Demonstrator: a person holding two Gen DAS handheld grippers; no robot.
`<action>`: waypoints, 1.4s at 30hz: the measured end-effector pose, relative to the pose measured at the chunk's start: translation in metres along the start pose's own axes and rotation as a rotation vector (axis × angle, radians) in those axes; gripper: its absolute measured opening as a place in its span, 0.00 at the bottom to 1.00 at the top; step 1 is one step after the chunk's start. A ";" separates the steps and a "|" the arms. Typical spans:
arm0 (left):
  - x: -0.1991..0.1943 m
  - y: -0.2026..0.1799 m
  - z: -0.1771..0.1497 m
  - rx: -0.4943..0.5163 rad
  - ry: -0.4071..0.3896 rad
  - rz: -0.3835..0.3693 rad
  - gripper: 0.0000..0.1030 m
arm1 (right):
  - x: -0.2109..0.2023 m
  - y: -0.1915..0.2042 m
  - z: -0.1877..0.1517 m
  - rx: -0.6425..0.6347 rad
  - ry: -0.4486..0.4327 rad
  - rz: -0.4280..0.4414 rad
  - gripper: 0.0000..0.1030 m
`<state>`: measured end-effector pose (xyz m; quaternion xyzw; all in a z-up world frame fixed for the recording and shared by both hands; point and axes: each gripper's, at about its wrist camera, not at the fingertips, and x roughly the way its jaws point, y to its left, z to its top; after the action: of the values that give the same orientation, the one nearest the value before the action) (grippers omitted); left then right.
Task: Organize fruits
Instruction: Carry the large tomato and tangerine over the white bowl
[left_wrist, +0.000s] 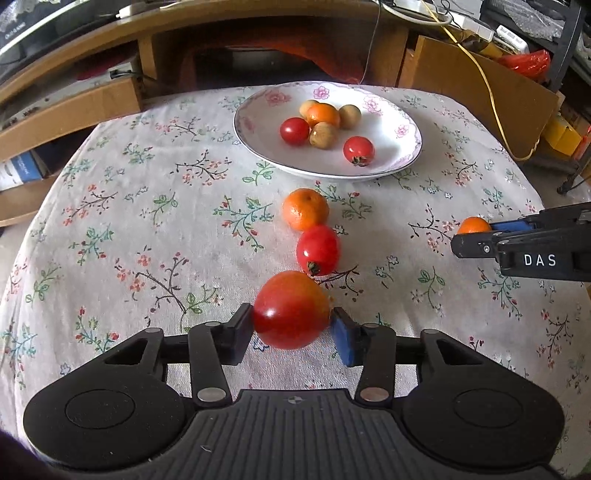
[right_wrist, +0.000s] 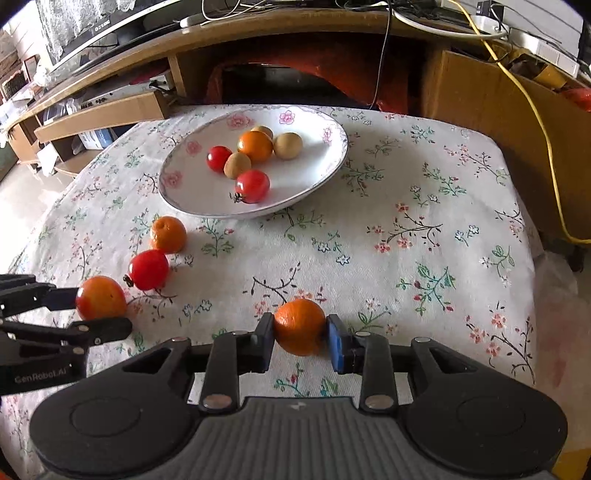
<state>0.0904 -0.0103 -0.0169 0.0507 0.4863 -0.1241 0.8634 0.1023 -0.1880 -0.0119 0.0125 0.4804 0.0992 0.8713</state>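
Note:
My left gripper (left_wrist: 293, 326) is shut on a large red-orange tomato (left_wrist: 291, 310), near the table's front; it also shows in the right wrist view (right_wrist: 100, 297). My right gripper (right_wrist: 300, 338) is shut on a small orange (right_wrist: 300, 326), seen in the left wrist view (left_wrist: 473, 225) at the right. On the cloth lie a red tomato (left_wrist: 318, 250) and a loose orange (left_wrist: 305, 209). A white floral plate (left_wrist: 391, 147) at the back holds two red tomatoes, an orange and three tan fruits.
The table has a floral cloth (left_wrist: 147, 221). Behind it stand wooden shelves (left_wrist: 74, 107), a cardboard box (left_wrist: 480, 96) and a yellow cable (left_wrist: 491, 99). The table's right edge drops off in the right wrist view (right_wrist: 535, 258).

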 end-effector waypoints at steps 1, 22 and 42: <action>0.000 0.000 0.000 0.000 0.000 -0.001 0.51 | 0.000 -0.001 0.000 0.003 -0.003 0.000 0.29; 0.001 0.002 0.003 -0.002 -0.025 0.017 0.48 | -0.003 -0.005 -0.001 0.011 0.005 -0.010 0.28; -0.015 -0.006 0.025 -0.018 -0.085 -0.014 0.48 | -0.018 0.024 0.021 -0.031 -0.051 0.042 0.27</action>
<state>0.1027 -0.0189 0.0090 0.0341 0.4507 -0.1280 0.8828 0.1070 -0.1658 0.0172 0.0114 0.4560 0.1246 0.8811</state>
